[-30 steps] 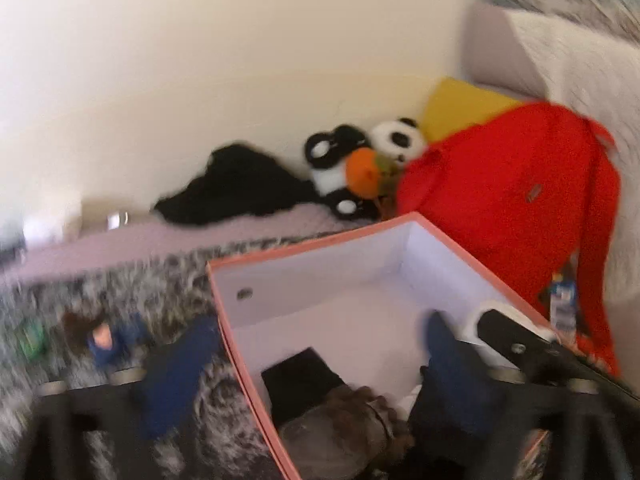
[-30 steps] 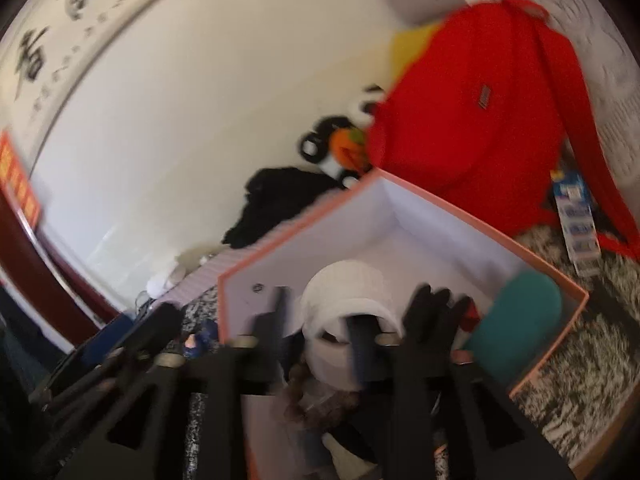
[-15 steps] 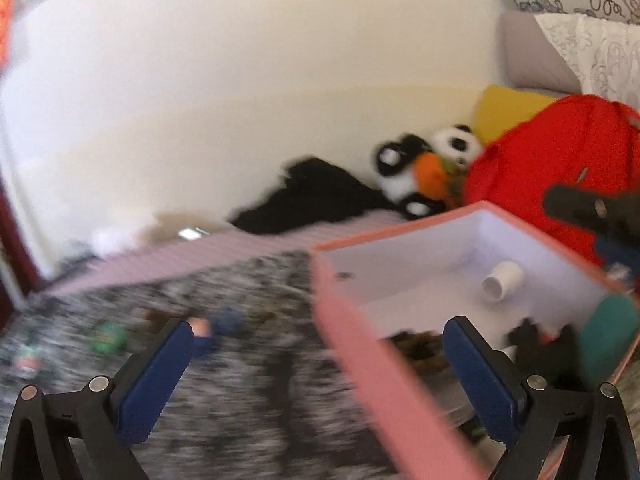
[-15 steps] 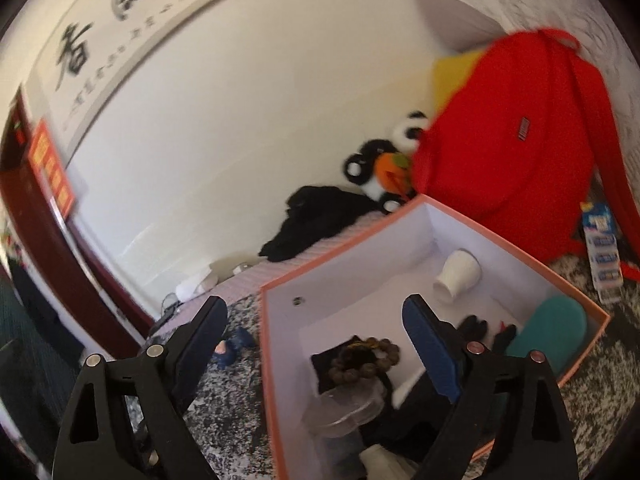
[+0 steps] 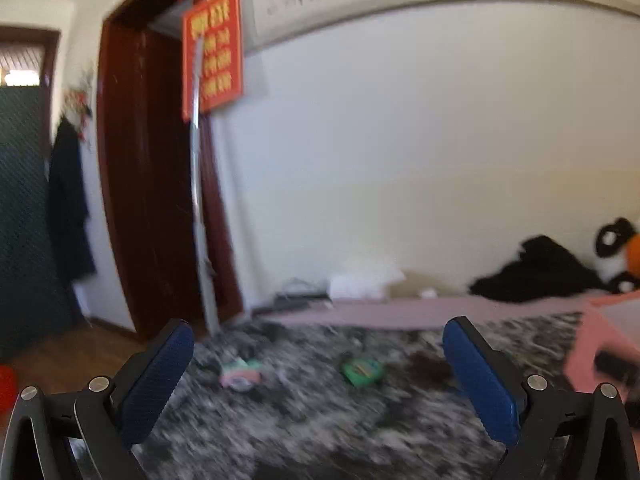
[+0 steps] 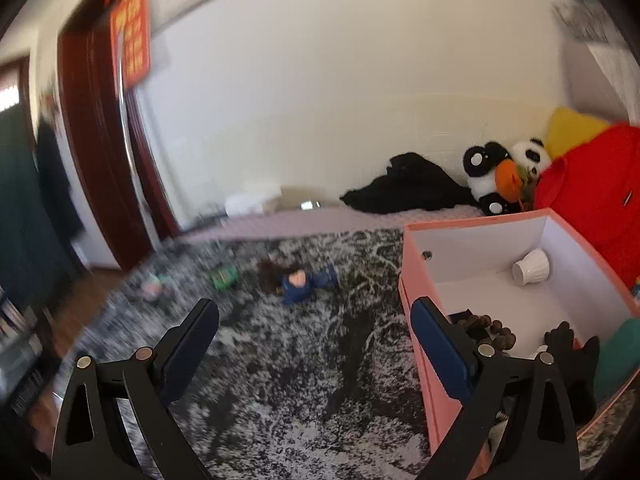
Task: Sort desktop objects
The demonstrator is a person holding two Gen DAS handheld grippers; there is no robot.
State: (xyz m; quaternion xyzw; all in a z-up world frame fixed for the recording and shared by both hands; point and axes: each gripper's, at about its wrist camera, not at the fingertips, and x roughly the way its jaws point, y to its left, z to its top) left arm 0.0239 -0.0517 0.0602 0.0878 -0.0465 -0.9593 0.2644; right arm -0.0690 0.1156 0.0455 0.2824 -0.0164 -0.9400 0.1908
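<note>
Right gripper point(image 6: 314, 322) first: its jaws are opening, blue pads spread wide with nothing between them, just speckled grey-and-black rug point(image 6: 320, 360) showing through the gap. It tilts downward over that rug, and its right finger sits in front of the near corner of the pink box point(image 6: 416, 280).

Inside the box: a white ribbed cup point(image 6: 530, 267) lying on its side against the far right wall, a string of brown beads point(image 6: 486, 326) near the front, a black glove point(image 6: 568, 350) poking its fingers up at the near edge, and a teal object point(image 6: 622, 354) at the right corner, partly cut off by the frame.

Out on the rug, left of the box and well clear of it, a small doll in blue point(image 6: 298, 282) with dark hair lies flat. Further left sits a green item point(image 6: 224, 277), and beyond that a pale pink-and-green one point(image 6: 154, 286), both blurred.

Over to the left gripper point(image 5: 318, 346): pads apart, nothing held, pointing almost level across the rug. The green item point(image 5: 362, 368) and the pale one point(image 5: 240, 374) lie ahead between its fingers, well out of reach, smeared by blur. A slice of the pink box point(image 5: 596, 344) shows at the right edge.

Behind it all: a black garment point(image 6: 404, 190) heaped on the lilac bedding, a panda plush point(image 6: 502, 174), a red backpack point(image 6: 592, 184) leaning behind the box, and a dark red door frame point(image 5: 132, 184) carrying a red-and-gold sign point(image 5: 214, 50).
</note>
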